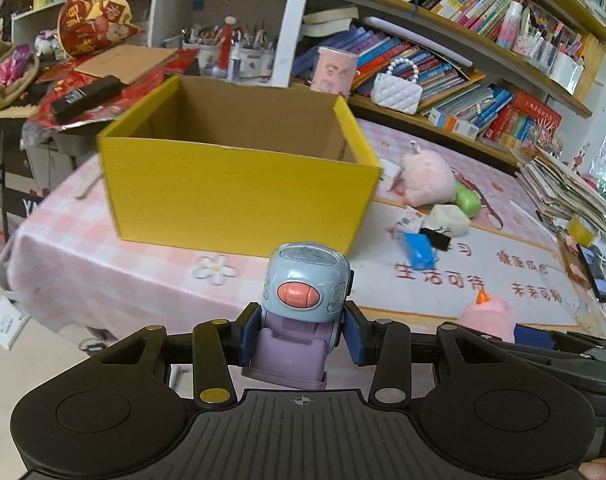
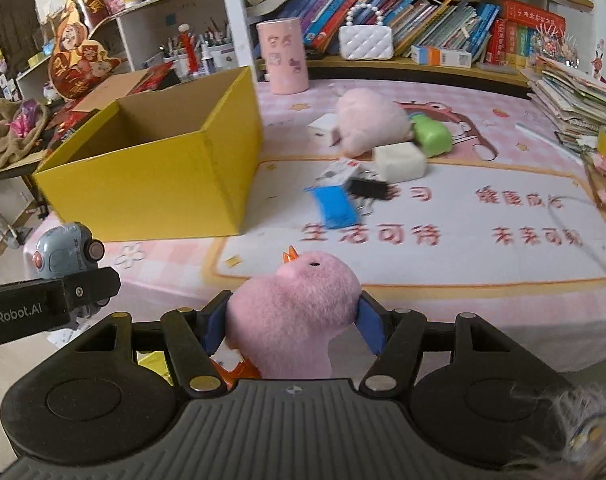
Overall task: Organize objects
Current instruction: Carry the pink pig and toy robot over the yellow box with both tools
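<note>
Two toys held before the yellow box

We see our left tool [image 1: 301,330] clamped on a blue robot toy [image 1: 305,280], our right tool [image 2: 293,322] on a pink plush [image 2: 295,312]; the yellow box [image 2: 151,184] on the table [image 2: 483,292] shows nothing inside.

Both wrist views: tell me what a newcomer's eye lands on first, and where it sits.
The open yellow cardboard box dominates, standing on the pink checked tablecloth just ahead of both grippers. Next come the held toys: a blue-and-purple toy robot clamped in the left gripper and a pink plush toy in the right gripper. Right of the box lies a loose cluster including a pink plush animal.
</note>
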A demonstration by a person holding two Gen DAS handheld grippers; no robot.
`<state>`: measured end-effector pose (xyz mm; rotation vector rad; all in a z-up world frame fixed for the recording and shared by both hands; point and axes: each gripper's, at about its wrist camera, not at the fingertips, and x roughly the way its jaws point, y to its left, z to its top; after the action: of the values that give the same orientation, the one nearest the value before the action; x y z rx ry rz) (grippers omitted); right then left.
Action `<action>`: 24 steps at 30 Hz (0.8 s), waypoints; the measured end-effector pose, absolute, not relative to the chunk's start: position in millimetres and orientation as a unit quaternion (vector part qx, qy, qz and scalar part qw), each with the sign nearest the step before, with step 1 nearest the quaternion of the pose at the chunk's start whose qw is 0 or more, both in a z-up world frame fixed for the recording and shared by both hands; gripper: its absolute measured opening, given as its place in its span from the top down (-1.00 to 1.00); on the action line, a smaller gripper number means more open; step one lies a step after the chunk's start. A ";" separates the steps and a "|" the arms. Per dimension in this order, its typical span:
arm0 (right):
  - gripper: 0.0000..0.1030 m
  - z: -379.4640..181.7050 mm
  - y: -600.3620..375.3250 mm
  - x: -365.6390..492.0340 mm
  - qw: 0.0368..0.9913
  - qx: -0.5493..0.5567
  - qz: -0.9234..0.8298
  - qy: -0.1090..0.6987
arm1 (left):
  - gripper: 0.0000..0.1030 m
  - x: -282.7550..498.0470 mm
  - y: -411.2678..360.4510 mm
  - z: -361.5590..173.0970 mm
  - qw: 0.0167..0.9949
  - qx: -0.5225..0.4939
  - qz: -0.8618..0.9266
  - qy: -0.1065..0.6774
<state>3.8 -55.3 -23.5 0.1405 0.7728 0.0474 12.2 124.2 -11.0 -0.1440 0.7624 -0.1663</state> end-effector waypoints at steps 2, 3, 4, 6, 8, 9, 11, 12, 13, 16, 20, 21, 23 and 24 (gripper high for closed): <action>-0.22 -21.9 -43.3 0.5 0.924 0.069 0.028 0.375 | 0.20 7.1 134.3 -8.8 0.925 -0.067 -0.079 0.367; -0.22 -20.5 -37.1 0.2 0.924 0.069 0.032 0.374 | 0.20 4.3 139.9 -7.4 0.926 -0.067 -0.077 0.364; -0.22 -19.3 -30.9 -0.5 0.925 0.068 0.036 0.373 | 0.20 2.0 144.3 -6.7 0.927 -0.067 -0.075 0.362; -0.22 -17.1 -20.0 -2.3 0.925 0.063 0.045 0.371 | 0.20 -2.5 154.2 -4.5 0.929 -0.069 -0.071 0.357; -0.22 -14.7 -9.6 -2.7 0.927 0.056 0.055 0.368 | 0.20 -6.4 163.8 -2.1 0.931 -0.074 -0.063 0.351; -0.22 -13.4 -4.3 -3.0 0.927 0.051 0.060 0.366 | 0.20 -8.1 168.8 -0.9 0.933 -0.077 -0.059 0.348; -0.22 -11.2 4.8 -4.3 0.928 0.044 0.067 0.363 | 0.20 -11.7 178.2 1.3 0.935 -0.083 -0.051 0.342; -0.22 -10.0 7.9 -4.6 0.928 0.041 0.070 0.362 | 0.20 -13.0 181.9 1.8 0.935 -0.085 -0.048 0.340; -0.22 -9.3 10.6 -4.8 0.929 0.039 0.072 0.362 | 0.20 -14.4 185.1 2.4 0.936 -0.087 -0.046 0.338; -0.22 -7.2 17.6 -6.3 0.929 0.034 0.075 0.360 | 0.20 -18.4 192.3 3.2 0.937 -0.092 -0.042 0.334; -0.22 -5.4 22.4 -7.7 0.930 0.030 0.075 0.357 | 0.20 -21.6 197.9 4.0 0.938 -0.095 -0.043 0.332; -0.22 -5.0 23.6 -7.9 0.931 0.029 0.075 0.357 | 0.20 -21.9 199.0 4.3 0.938 -0.095 -0.044 0.331; -0.22 -4.7 25.4 -9.0 0.930 0.026 0.076 0.357 | 0.20 -22.3 201.4 4.4 0.938 -0.096 -0.045 0.330; -0.22 -4.8 26.0 -8.9 0.930 0.025 0.077 0.358 | 0.20 -22.3 201.9 4.3 0.938 -0.096 -0.045 0.329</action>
<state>-8.9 26.0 -4.8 0.0519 0.7328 0.1574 -22.3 201.9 4.3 -0.1970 0.6726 -0.0918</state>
